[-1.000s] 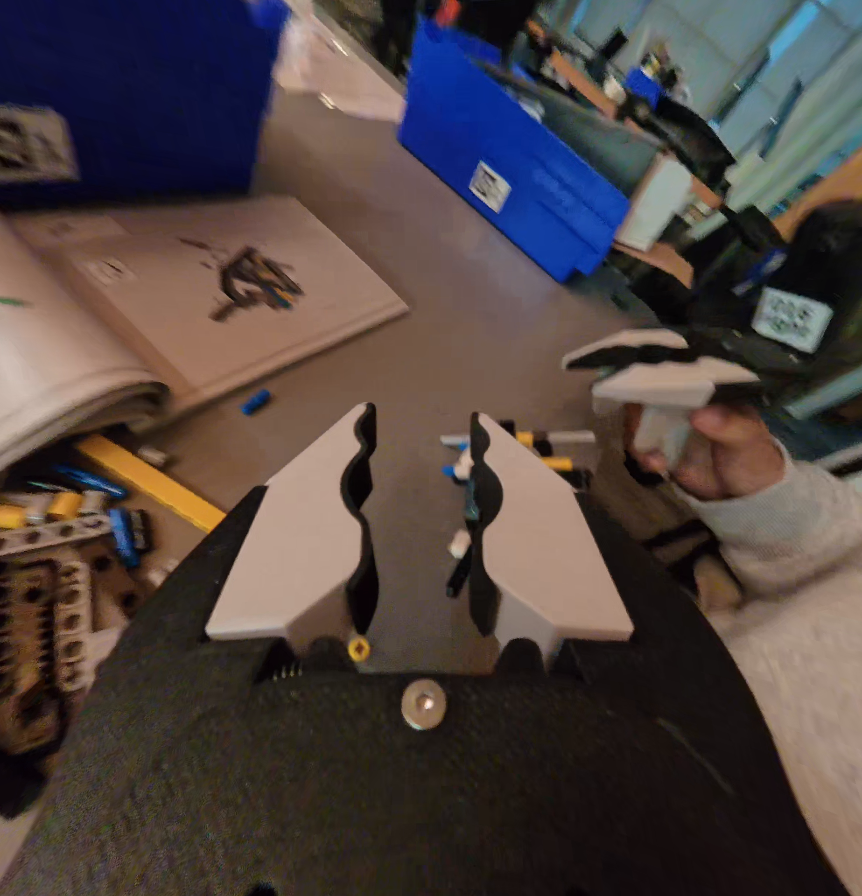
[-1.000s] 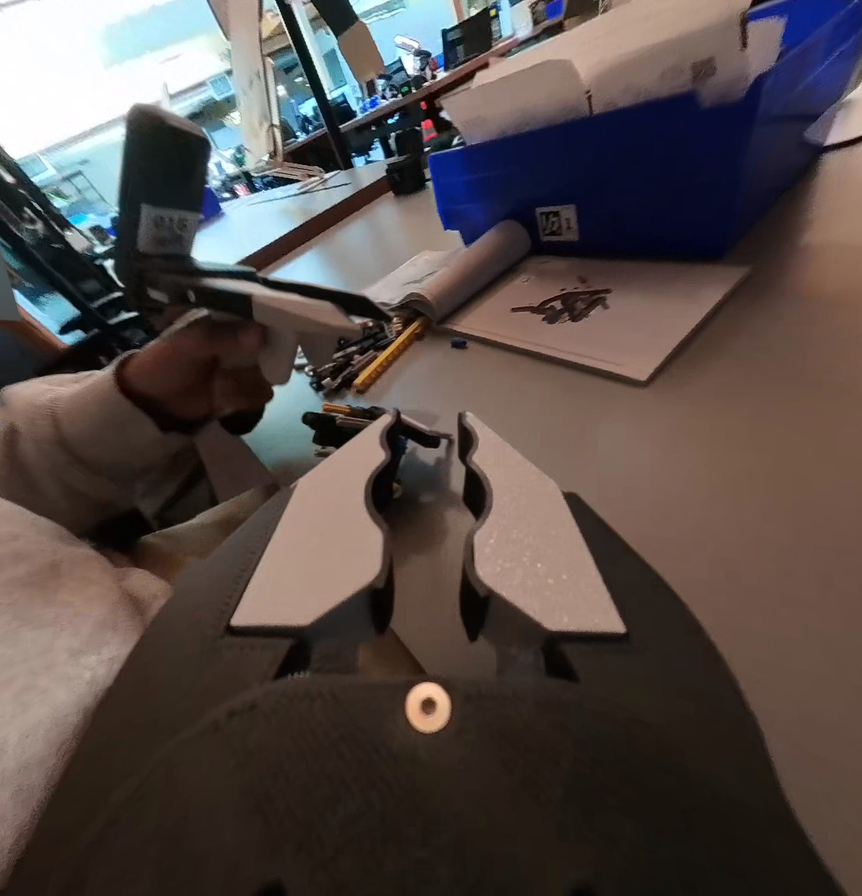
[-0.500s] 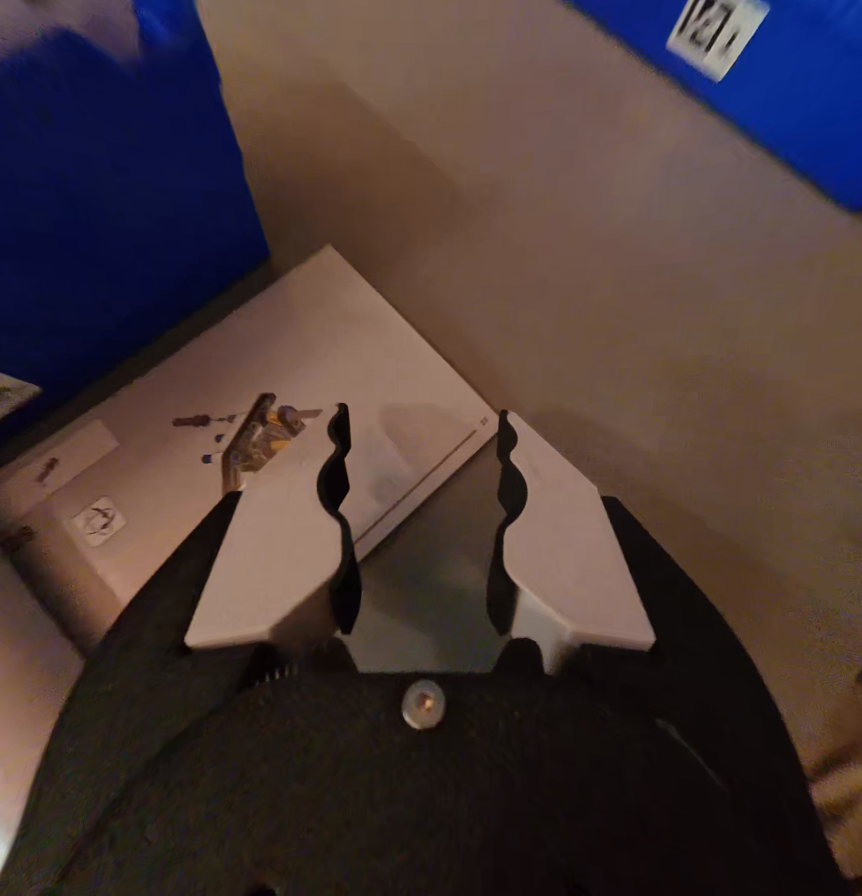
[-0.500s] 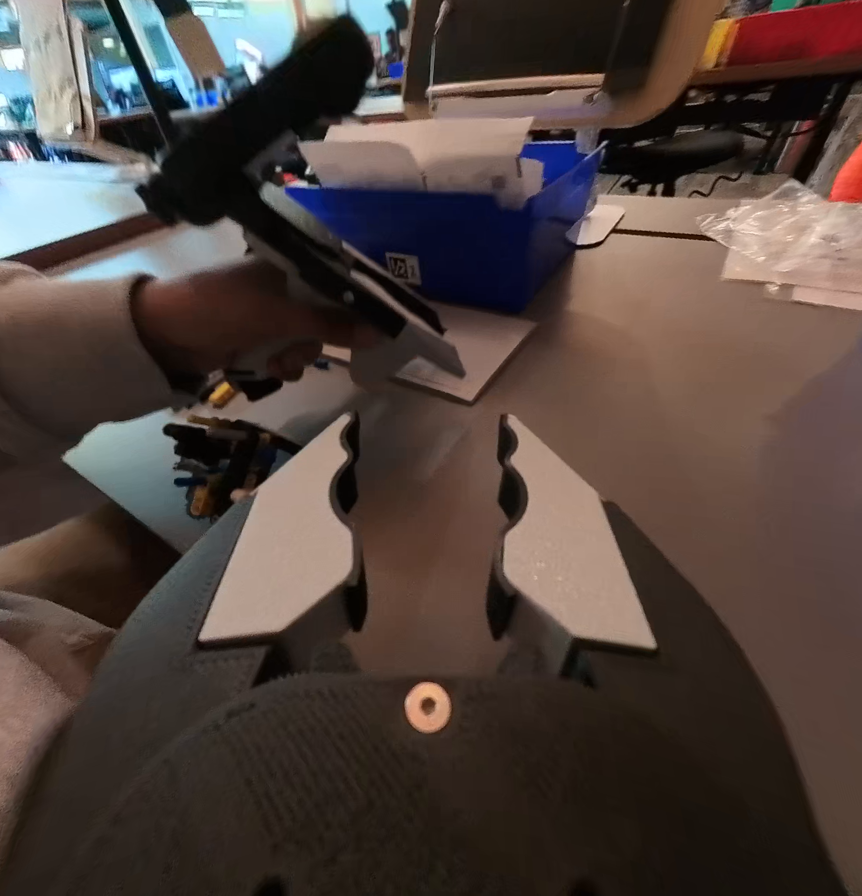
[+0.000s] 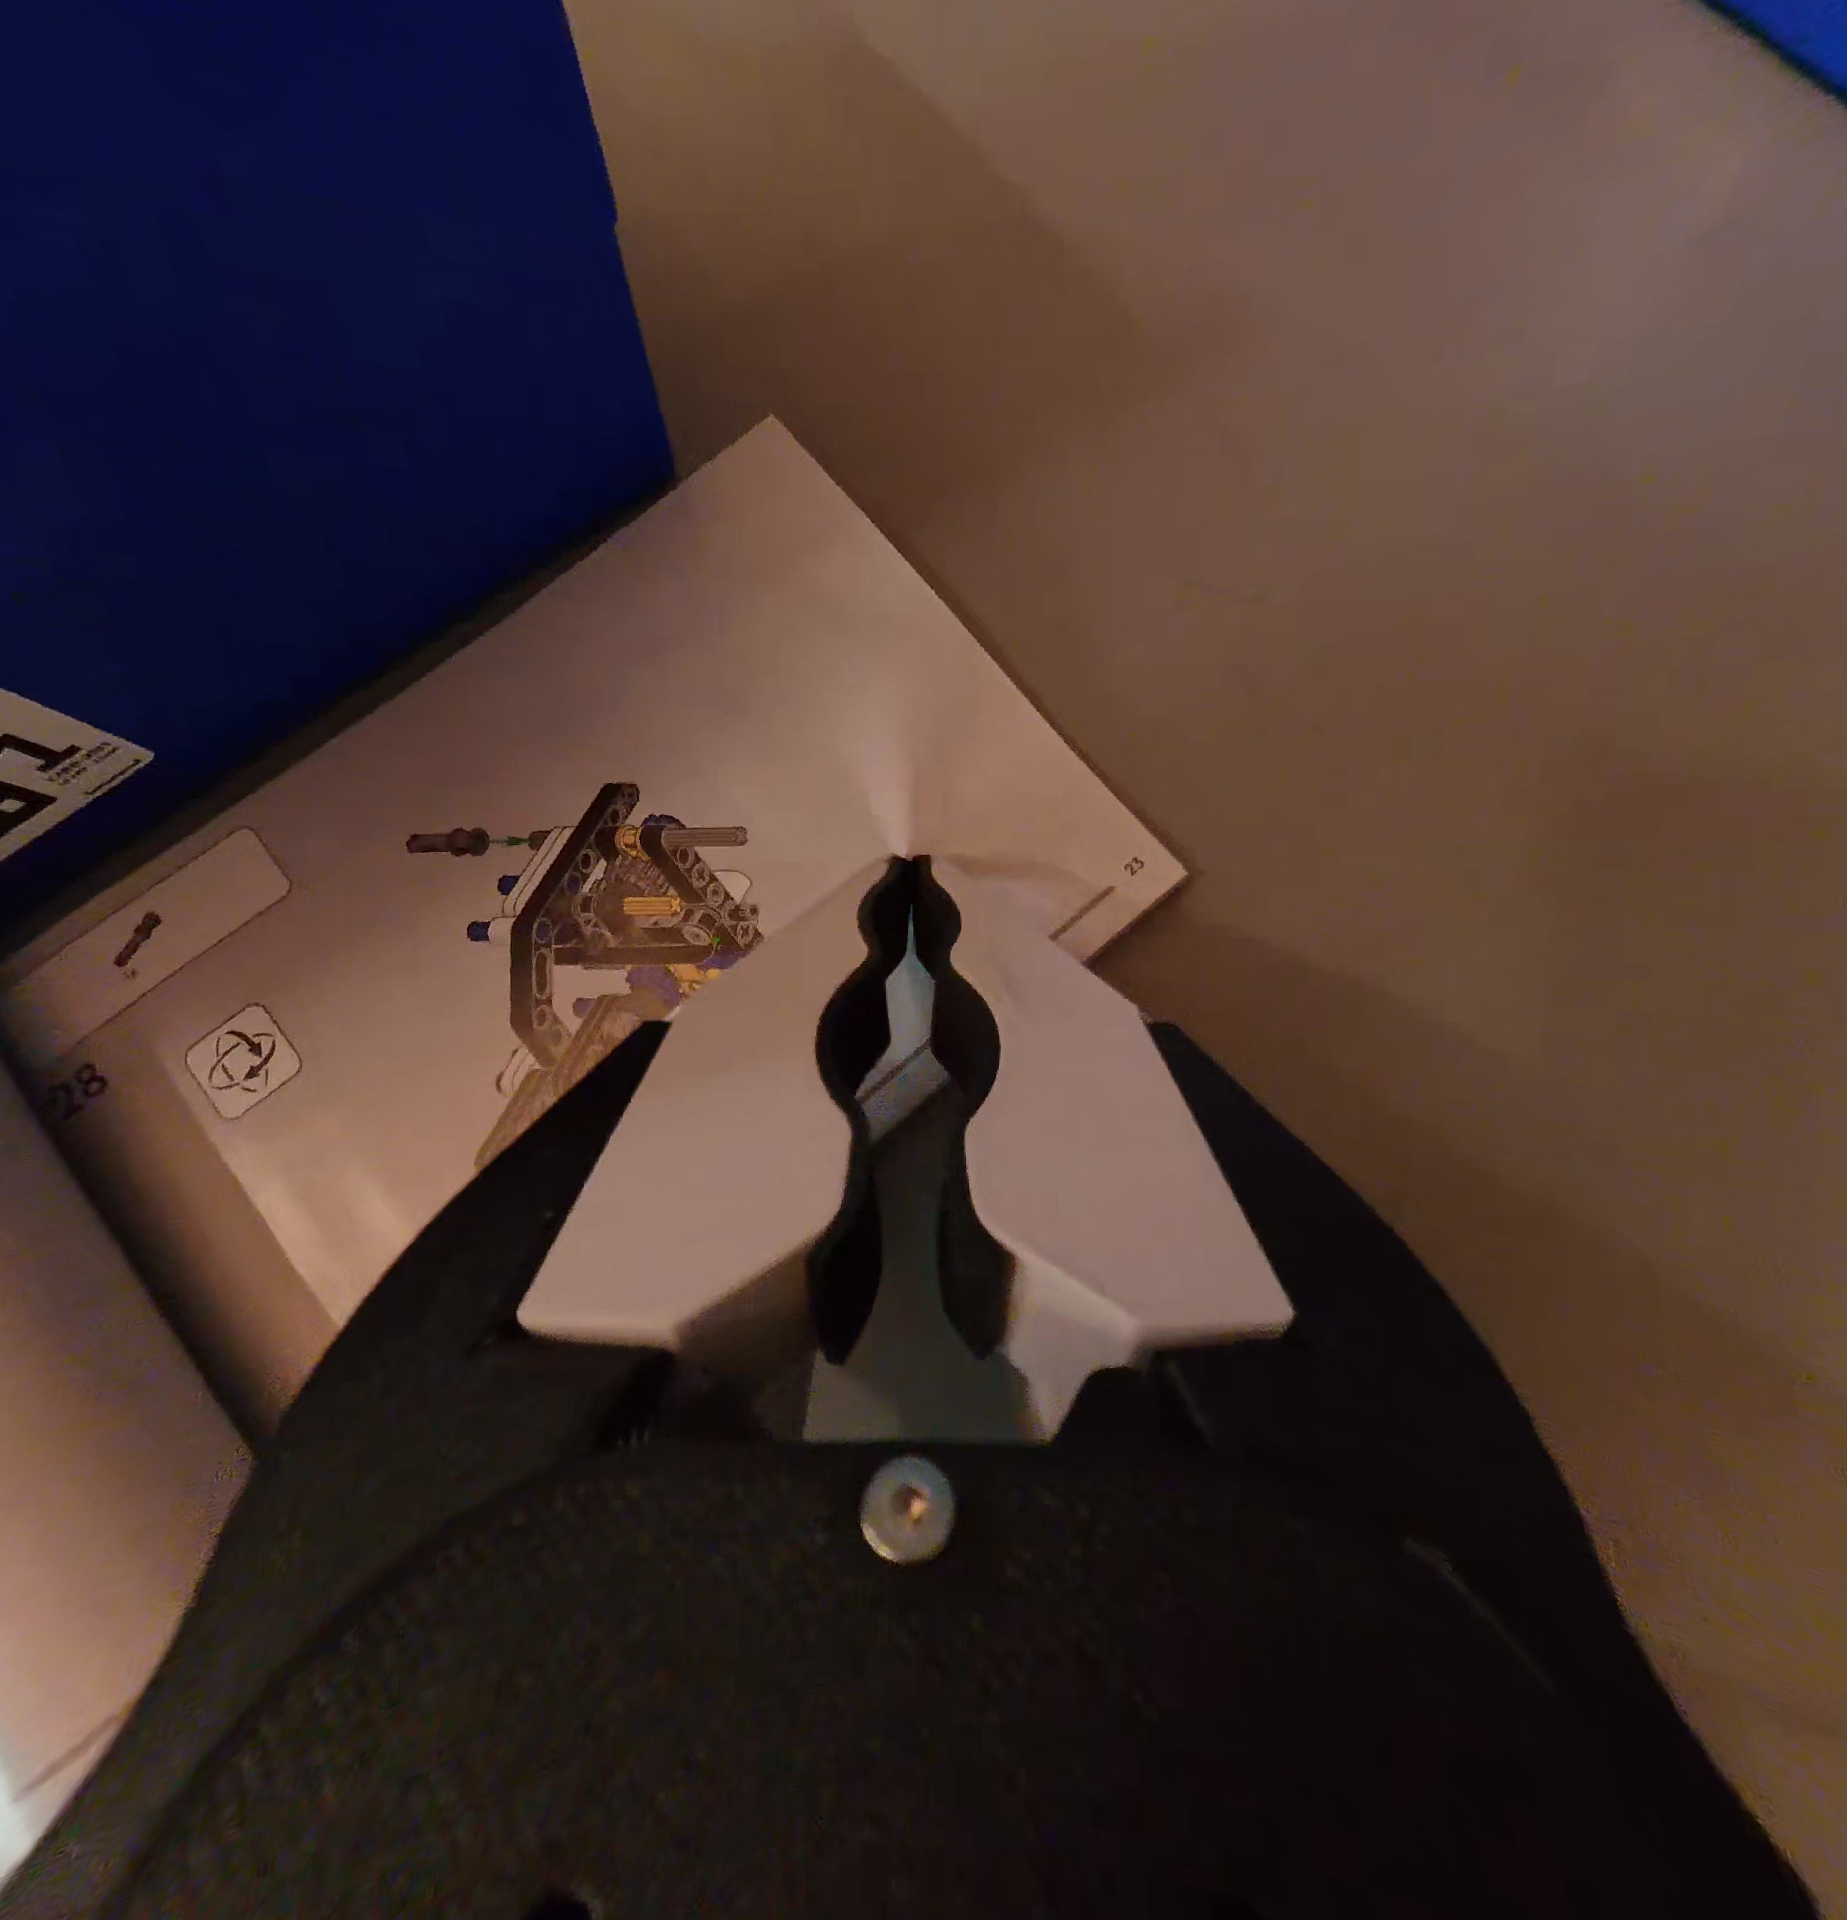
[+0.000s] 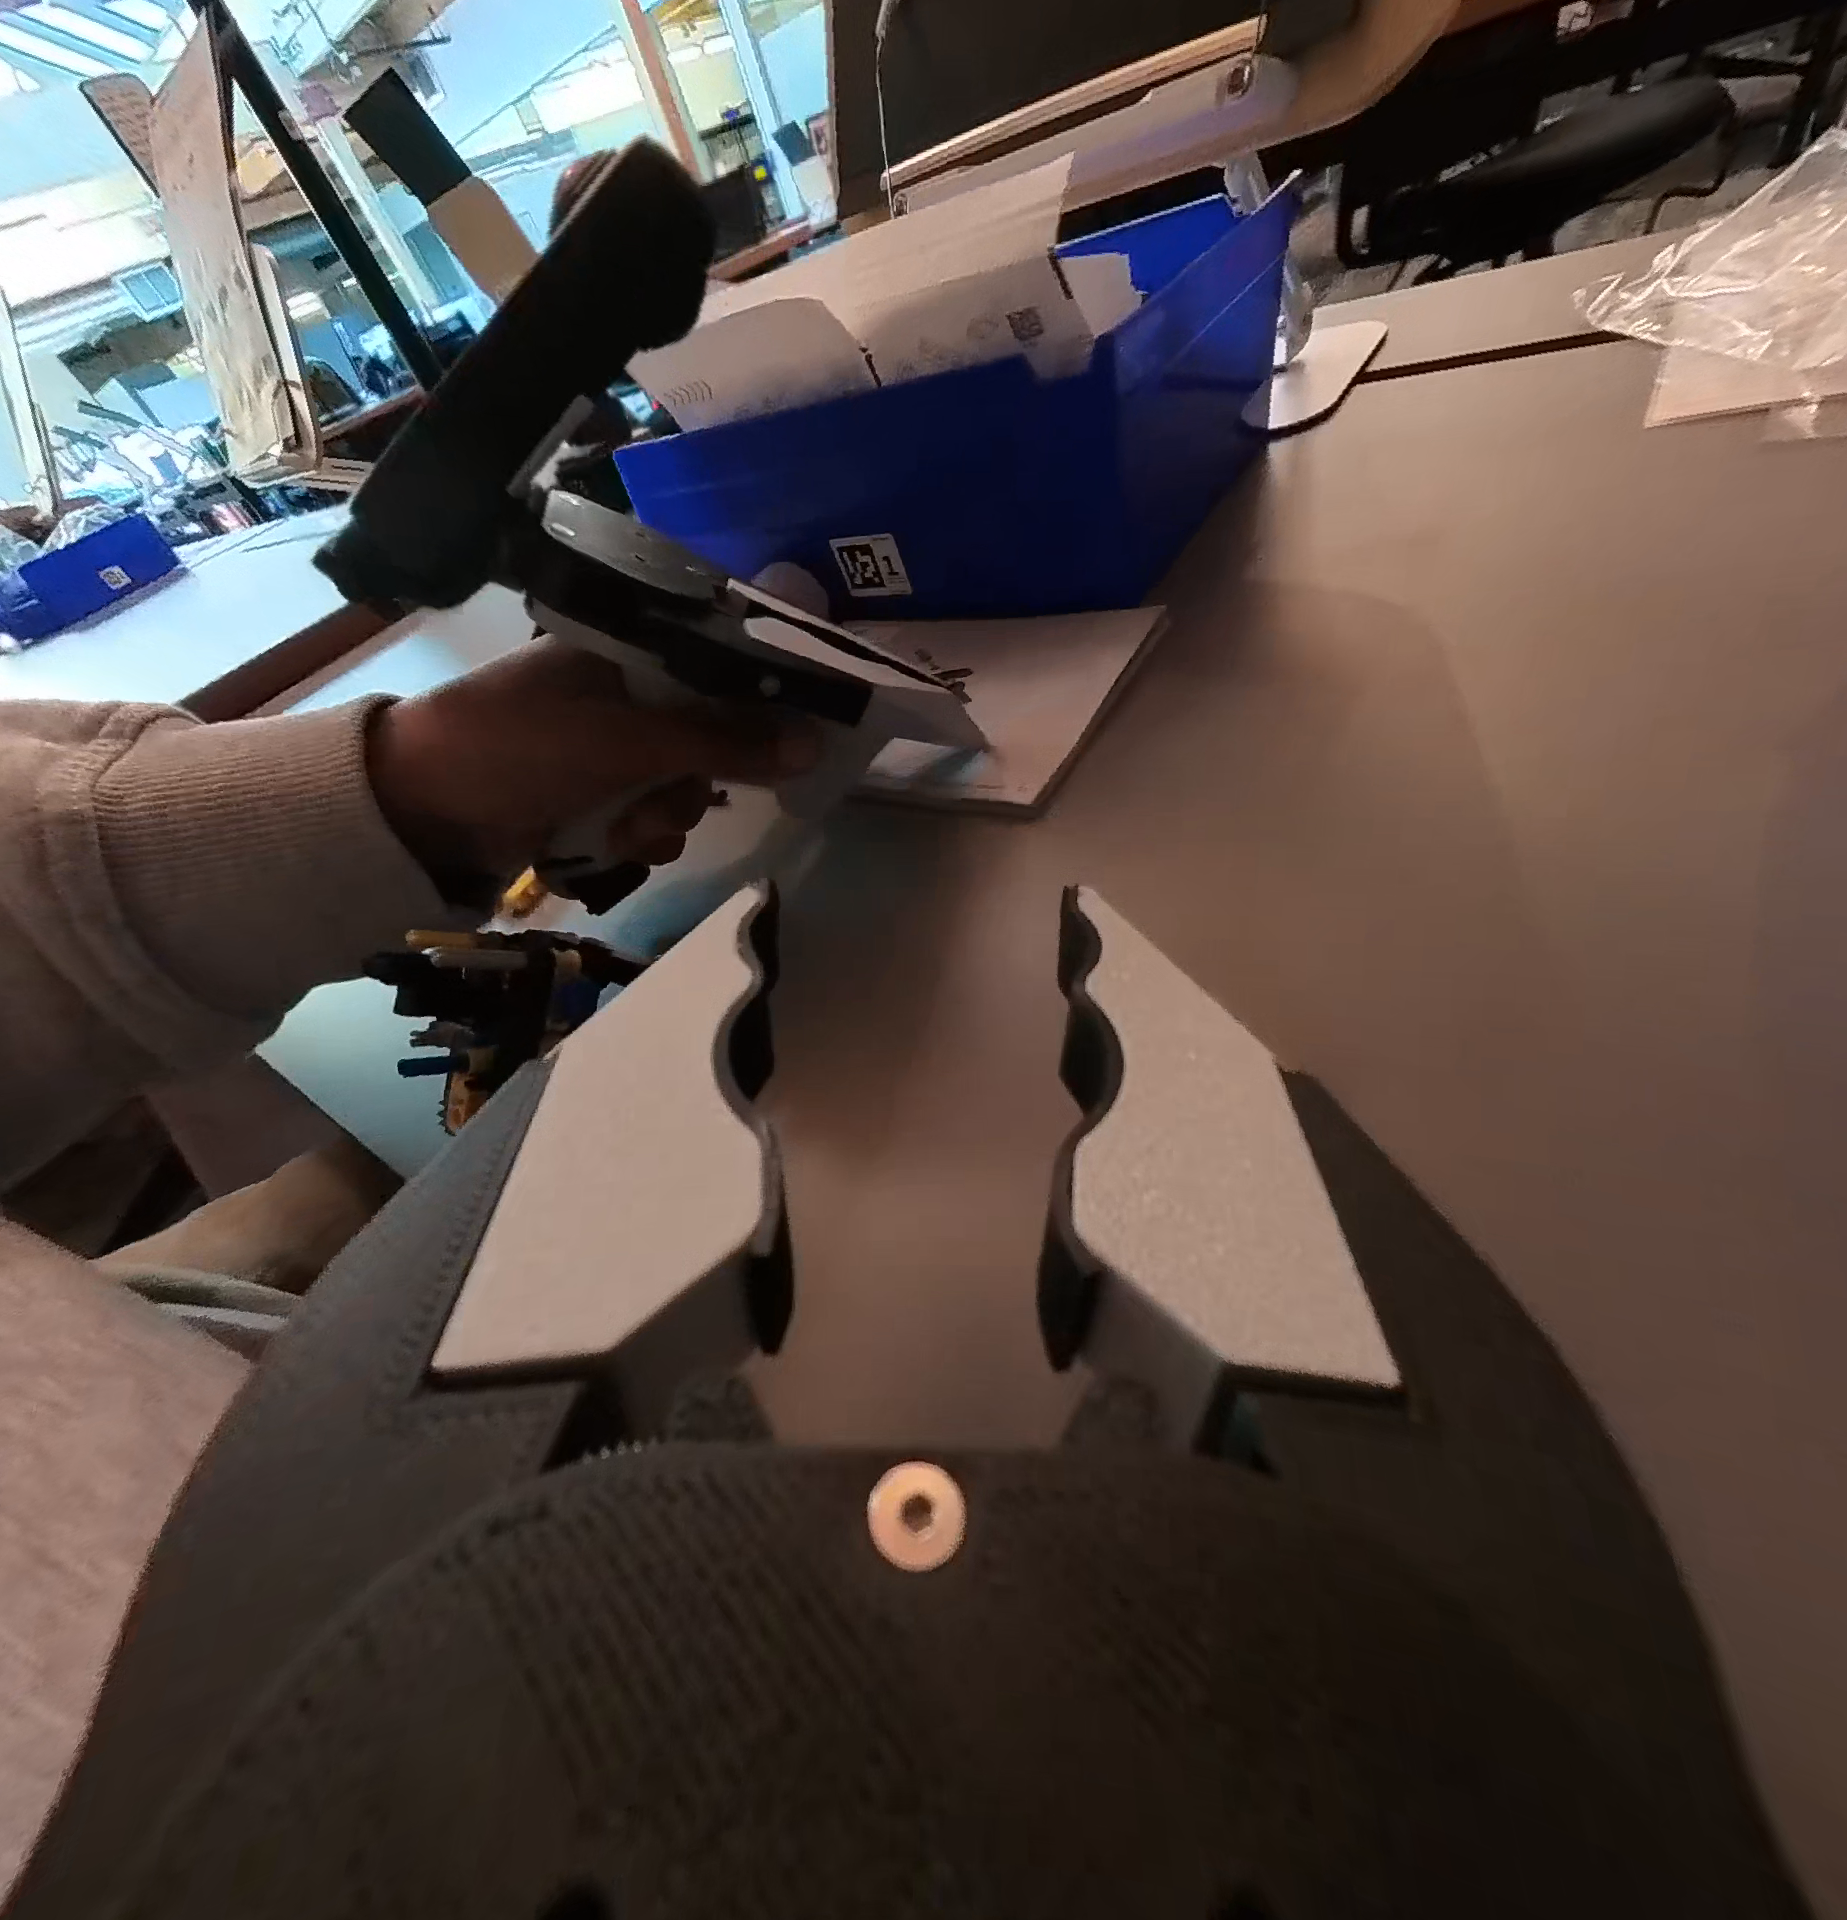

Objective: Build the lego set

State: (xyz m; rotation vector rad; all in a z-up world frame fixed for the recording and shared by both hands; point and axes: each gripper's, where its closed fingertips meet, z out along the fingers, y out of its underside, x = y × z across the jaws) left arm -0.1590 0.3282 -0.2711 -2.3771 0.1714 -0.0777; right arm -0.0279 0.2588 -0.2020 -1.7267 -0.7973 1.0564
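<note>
Instruction booklet (image 5: 753,665) lying open on the grey table (image 5: 1418,520), tucked against the blue bin (image 5: 275,364), page with a build diagram facing up. Left gripper (image 5: 911,868) pressed together at the tips, pinching the page near its lower right corner; paper puckered into creases radiating from the pinch. Half a second ago, the same jaws spread wide above that corner with the page flat; a full second ago, pointed at loose bricks farther back along the table.

From the right wrist view: left gripper (image 6: 924,691) angled down onto the booklet (image 6: 1044,707), held in a hand (image 6: 586,758) with a beige sleeve (image 6: 150,852). Partly built lego assembly (image 6: 493,987), black with yellow and blue pieces, sitting near the table edge under that forearm, well apart from the booklet. Blue bin (image 6: 1002,499) just behind the booklet, stuffed with white cardboard (image 6: 898,301) and bearing a small printed sticker (image 6: 865,566) on its front wall.

Right gripper (image 6: 914,914) hovering over bare table (image 6: 1521,831), jaws spread wide, nothing between them; wider than a second ago, about the same as half a second ago. Clear plastic bags (image 6: 1771,270) far off at the right edge.
</note>
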